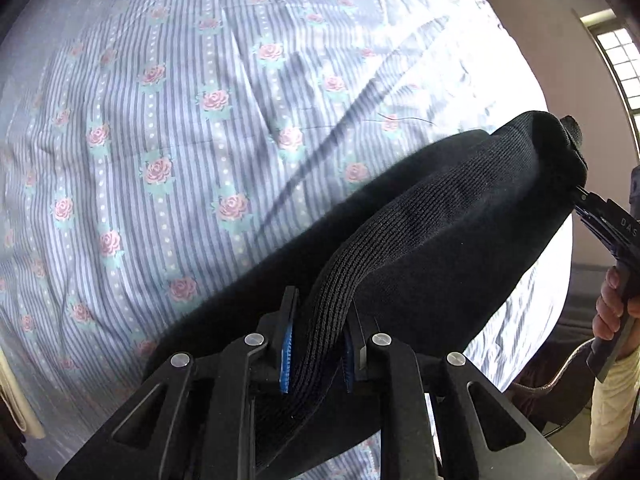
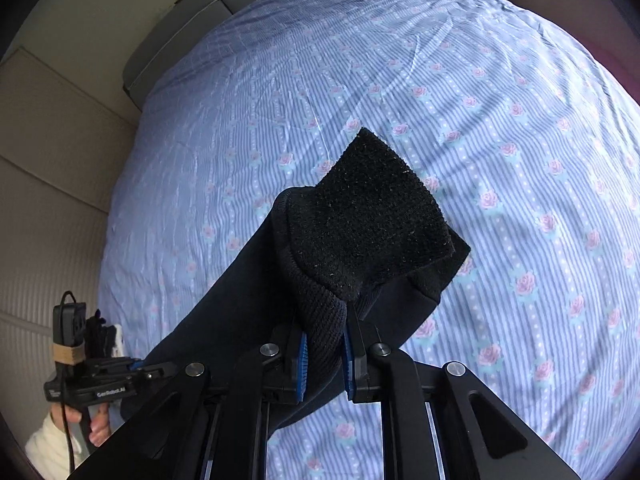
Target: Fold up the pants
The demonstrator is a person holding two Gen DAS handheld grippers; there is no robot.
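Observation:
The black pants (image 1: 440,240) hang in the air above the bed, stretched between my two grippers. My left gripper (image 1: 318,344) is shut on the ribbed waistband at one end. My right gripper (image 2: 326,354) is shut on the other end of the waistband, where a fleecy inside flap of the pants (image 2: 368,216) folds over toward the bed. The right gripper also shows in the left wrist view (image 1: 580,196) at the far right, clamped on the pants. The left gripper shows in the right wrist view (image 2: 120,364) at the lower left. The pant legs below are hidden.
A bed sheet (image 1: 180,140) with blue stripes and pink roses covers the bed (image 2: 500,140) under the pants. A padded beige wall (image 2: 48,184) runs along the bed's left side. A window (image 1: 624,64) is at the far right.

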